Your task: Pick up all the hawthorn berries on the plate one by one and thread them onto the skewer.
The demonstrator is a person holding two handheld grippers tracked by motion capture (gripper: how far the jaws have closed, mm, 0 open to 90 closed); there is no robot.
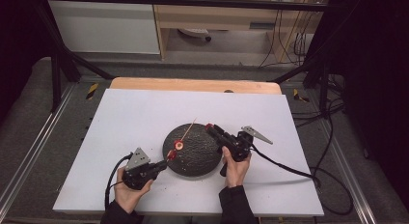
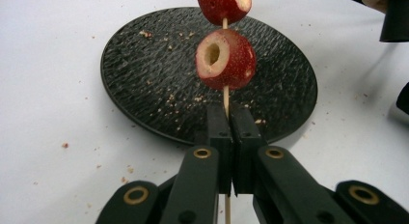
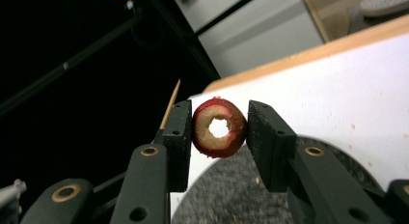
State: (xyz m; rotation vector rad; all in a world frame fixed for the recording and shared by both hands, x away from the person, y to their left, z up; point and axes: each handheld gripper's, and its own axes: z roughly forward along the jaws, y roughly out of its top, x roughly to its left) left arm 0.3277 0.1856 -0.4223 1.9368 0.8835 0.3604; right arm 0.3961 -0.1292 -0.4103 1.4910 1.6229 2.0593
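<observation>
My left gripper (image 1: 163, 165) (image 2: 231, 115) is shut on the lower end of a thin wooden skewer (image 1: 189, 130) (image 2: 225, 96), which slants up and right over a black round plate (image 1: 202, 159) (image 2: 144, 74). Two red cored fruit pieces are threaded on the skewer, one low (image 1: 171, 155) (image 2: 225, 60) and one above it (image 1: 178, 146) (image 2: 223, 6). My right gripper (image 1: 211, 127) (image 3: 217, 125) is shut on a third red cored fruit ring (image 3: 219, 127), held above the plate's far right rim (image 3: 231, 200). The skewer's pointed tip (image 3: 171, 103) shows just left of that ring, apart from it.
The plate lies on a white sheet (image 1: 144, 118) that covers a wooden table (image 1: 193, 84). Crumbs are scattered over the plate and the sheet (image 2: 67, 147). Cables trail from both grippers, the right one off the table's right edge (image 1: 289, 168). Black frame posts stand beyond the table.
</observation>
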